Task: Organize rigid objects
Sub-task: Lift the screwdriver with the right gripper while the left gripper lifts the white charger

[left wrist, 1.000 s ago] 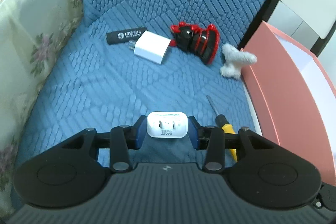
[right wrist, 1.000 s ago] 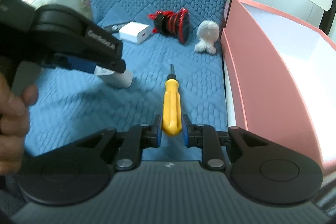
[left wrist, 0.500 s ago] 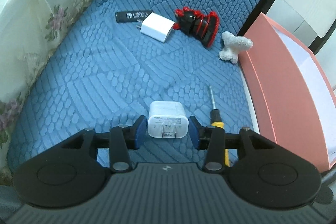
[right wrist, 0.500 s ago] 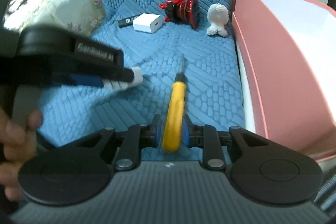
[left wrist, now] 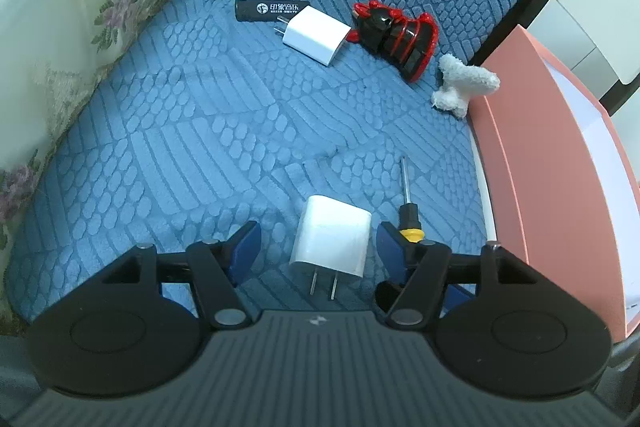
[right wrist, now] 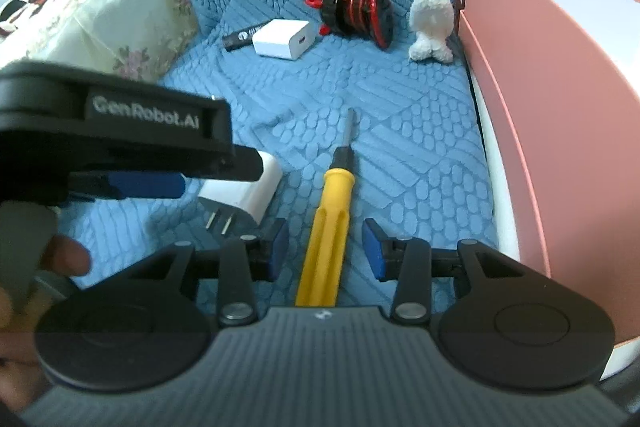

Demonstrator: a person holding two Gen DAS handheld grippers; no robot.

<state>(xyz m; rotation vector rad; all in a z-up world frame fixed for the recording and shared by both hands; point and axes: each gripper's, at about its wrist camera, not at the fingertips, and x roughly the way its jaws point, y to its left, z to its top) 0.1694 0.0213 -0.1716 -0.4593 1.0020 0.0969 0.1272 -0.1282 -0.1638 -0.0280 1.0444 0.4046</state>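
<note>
Now the left tool (left wrist: 318, 247) gapes wide around the white charger (left wrist: 331, 242) lying untouched near the blue cushion's (left wrist: 180, 155) front edge. Beside it, the right tool (right wrist: 325, 247) likewise straddles the yellow screwdriver (right wrist: 326, 227), its handle end hidden.

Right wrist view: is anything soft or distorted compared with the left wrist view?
Right wrist view: the left gripper looms close and soft, hiding part of the white charger; the yellow screwdriver is fairly sharp; the pink box wall bows from fisheye. Left wrist view: crisp, even light, faint shadows; the same box curves at the edge.
</note>
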